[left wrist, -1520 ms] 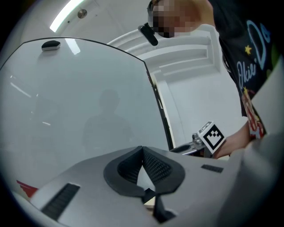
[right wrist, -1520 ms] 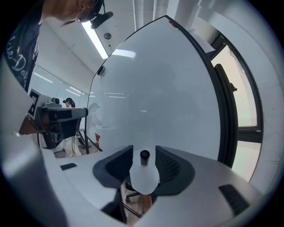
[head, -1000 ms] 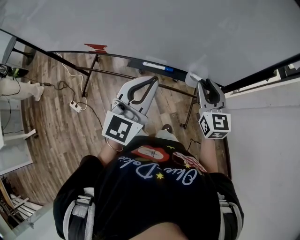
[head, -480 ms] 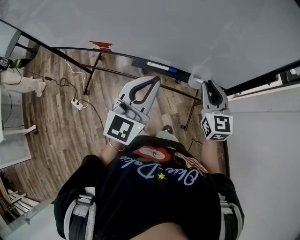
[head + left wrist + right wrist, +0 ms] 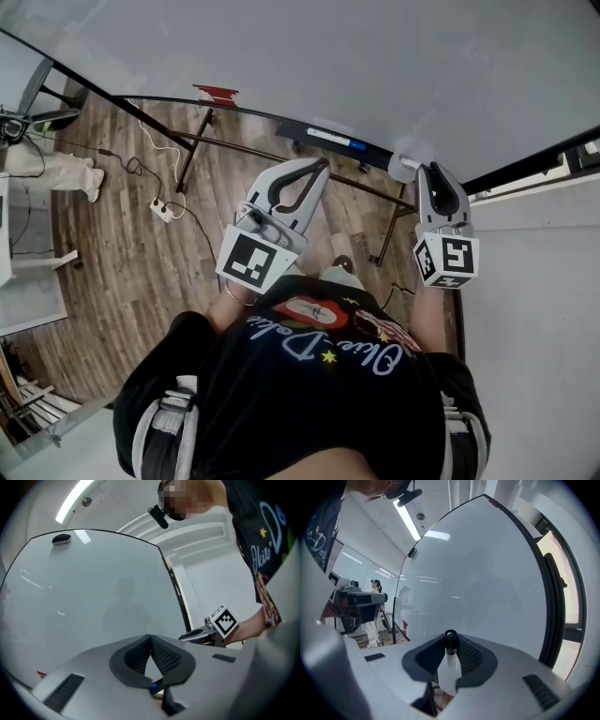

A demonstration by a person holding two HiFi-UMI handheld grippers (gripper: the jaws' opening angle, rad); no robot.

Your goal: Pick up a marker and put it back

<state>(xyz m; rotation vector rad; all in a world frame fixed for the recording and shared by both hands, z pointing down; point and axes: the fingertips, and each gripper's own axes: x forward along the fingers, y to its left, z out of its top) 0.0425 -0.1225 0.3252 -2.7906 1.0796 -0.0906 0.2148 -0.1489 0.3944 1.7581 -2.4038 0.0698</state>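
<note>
I stand close to a large whiteboard [image 5: 375,66]. In the right gripper view, a marker [image 5: 449,654] with a white body and black cap stands between the pads of my right gripper [image 5: 450,641], which is shut on it, cap pointing at the board [image 5: 478,573]. In the head view the right gripper [image 5: 441,183] is at the board's lower edge, and the marker cannot be made out there. My left gripper [image 5: 314,171] hangs to its left, jaws together and empty. In its own view the left gripper [image 5: 151,641] holds nothing.
A dark tray [image 5: 328,142] with a blue-marked pen runs along the board's bottom edge. The board's black stand legs [image 5: 192,141] rise from the wood floor. A white power strip [image 5: 161,208] with cables lies at the left. A person [image 5: 374,616] stands behind the board.
The right gripper's jaws have narrowed from a wider gap. Both grippers sit slightly further right and lower in the head view, as does the board's tray.
</note>
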